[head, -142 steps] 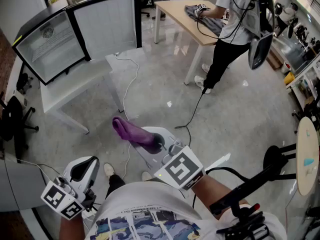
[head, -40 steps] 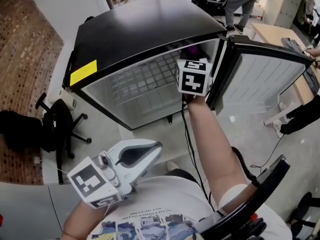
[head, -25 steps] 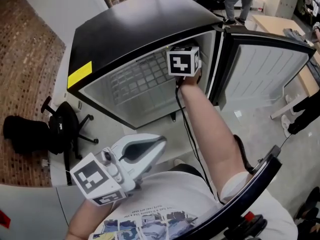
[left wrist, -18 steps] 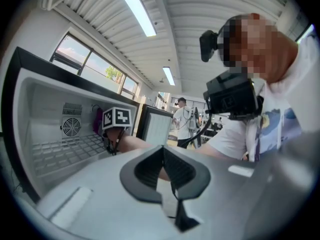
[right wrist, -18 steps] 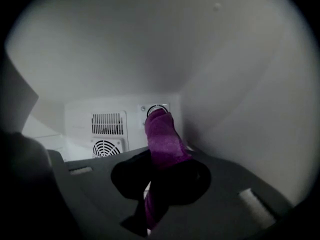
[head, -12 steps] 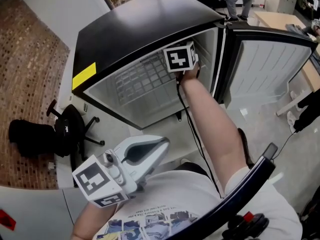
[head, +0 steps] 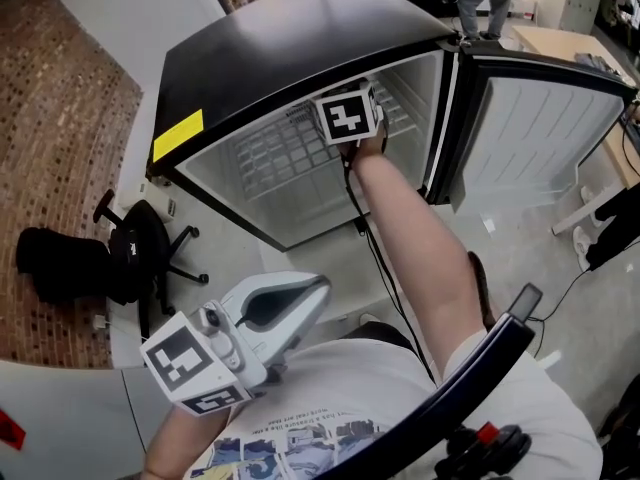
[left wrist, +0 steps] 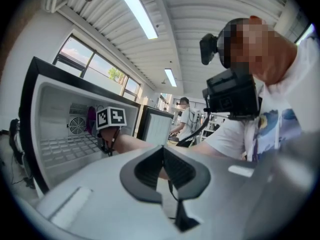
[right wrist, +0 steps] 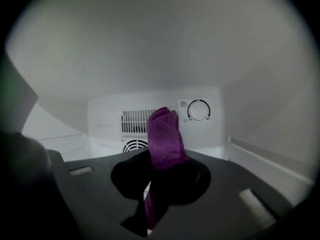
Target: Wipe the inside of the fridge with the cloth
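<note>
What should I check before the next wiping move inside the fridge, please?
1. Fridge door open wide: ok.
2. Purple cloth clamped in the right gripper: ok.
3. Right gripper inside the fridge, facing the vent on the back wall: ok.
4. Purple cloth touching a wall: cannot tell.
5. Left gripper shut, empty, outside the fridge: ok.

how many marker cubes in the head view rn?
2. One cube on the left gripper, low left, outside the fridge; the other on the right gripper, which holds the cloth inside the fridge. None looks hidden.
</note>
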Motion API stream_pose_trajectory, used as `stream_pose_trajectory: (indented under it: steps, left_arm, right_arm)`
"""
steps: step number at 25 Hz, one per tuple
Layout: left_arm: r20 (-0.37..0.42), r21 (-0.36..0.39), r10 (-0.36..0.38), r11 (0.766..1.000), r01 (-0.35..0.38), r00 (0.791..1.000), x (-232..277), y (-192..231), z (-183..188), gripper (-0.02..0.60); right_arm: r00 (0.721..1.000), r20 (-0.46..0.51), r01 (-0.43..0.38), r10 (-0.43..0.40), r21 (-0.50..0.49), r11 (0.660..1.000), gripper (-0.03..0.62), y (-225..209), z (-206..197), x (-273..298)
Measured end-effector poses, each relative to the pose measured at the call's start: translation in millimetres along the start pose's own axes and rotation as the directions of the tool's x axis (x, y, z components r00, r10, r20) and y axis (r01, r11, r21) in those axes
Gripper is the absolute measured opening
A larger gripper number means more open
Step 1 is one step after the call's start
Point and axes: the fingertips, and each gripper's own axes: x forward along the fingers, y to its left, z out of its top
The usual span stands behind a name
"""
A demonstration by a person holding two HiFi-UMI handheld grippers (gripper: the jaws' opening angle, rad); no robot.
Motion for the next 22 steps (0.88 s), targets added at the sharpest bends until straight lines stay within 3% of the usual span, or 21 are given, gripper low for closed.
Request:
stream_pose_trajectory:
  steps: [6,22]
  left_arm:
    - [-0.001,0.004,0.023,1.0,-0.023,1.0,-8,-3,0,0.008]
    - [0.007,-0.02,0.06,0.998,-0.06,0.998,-22,0,-4,0.008]
  right_arm:
    - [0.997,0.011,-0.071,0.071,-0.005,0.997,0.052,33,3,4]
    - [0.986,-0.002,-0.167,0.167,-0.045,0.985,0.052,90,-1,18]
